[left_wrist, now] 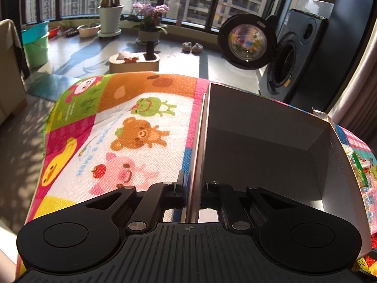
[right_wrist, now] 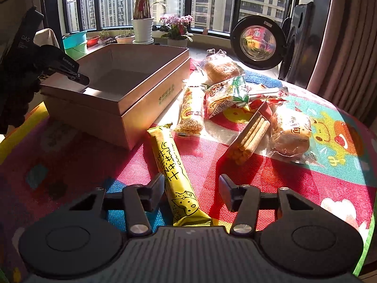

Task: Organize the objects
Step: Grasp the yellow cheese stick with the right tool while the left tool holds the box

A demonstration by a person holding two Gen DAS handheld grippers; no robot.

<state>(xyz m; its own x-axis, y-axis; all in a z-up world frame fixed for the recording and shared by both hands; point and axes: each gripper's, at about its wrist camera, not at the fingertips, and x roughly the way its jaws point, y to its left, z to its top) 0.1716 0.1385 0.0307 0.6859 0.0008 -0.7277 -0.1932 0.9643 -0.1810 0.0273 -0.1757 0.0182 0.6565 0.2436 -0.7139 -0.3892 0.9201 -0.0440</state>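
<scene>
Left hand-held gripper (left_wrist: 191, 188) clamped on tan box (right_wrist: 132, 99) wall; right hand-held gripper (right_wrist: 191, 192) wide apart, straddling yellow snack bar (right_wrist: 174, 172).

My left gripper (left_wrist: 191, 197) and right gripper (right_wrist: 191, 194) are matte black: ribbed grey-black housing, round discs on both sides, slotted link arms with silver screws, and flat black fingers (right_wrist: 157, 189).

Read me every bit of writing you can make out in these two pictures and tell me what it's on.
"Have a good" on the cartoon mat, the rest cut off.
"DAS" and "GenRoboAI" on the left gripper, as best it reads.
Black Japanese lettering on the yellow snack bar, not surely readable.
Green print on the box: blurred.
Printing on the bread bag: too small.
</scene>
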